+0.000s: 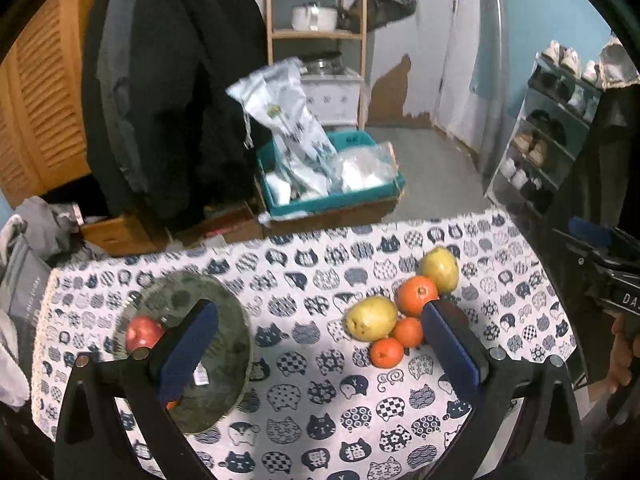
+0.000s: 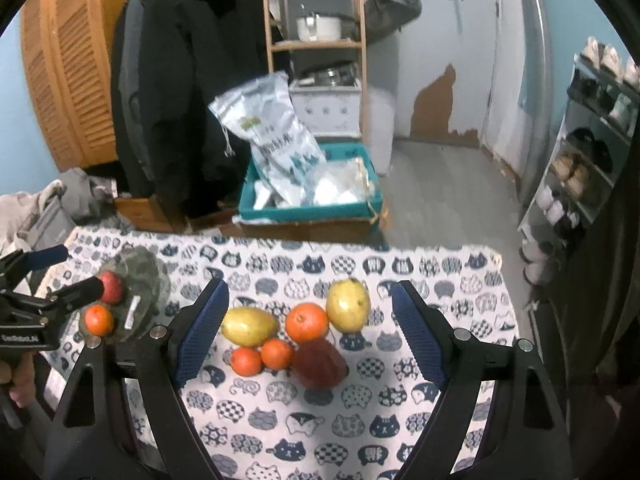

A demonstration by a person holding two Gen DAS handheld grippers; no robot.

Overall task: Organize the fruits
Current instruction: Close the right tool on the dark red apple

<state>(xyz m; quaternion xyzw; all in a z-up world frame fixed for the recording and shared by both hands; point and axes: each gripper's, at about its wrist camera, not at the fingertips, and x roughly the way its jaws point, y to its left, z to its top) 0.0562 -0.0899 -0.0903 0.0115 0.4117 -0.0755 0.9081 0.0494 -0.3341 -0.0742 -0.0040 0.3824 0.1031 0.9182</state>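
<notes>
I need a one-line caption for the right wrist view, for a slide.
Open right tongs above loose fruit on a cat-print tablecloth; glass plate at left.

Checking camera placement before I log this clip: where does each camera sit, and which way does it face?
Left wrist: on the left claw, angled down at the cat-print tablecloth; its open fingers frame the glass plate, and the right claw and hand show at right.
Right wrist: on the right claw, angled down over the loose fruit pile; the left claw shows at left.
Shared: tablecloth, plate, fruit pile, teal bin, wooden shelf.
</notes>
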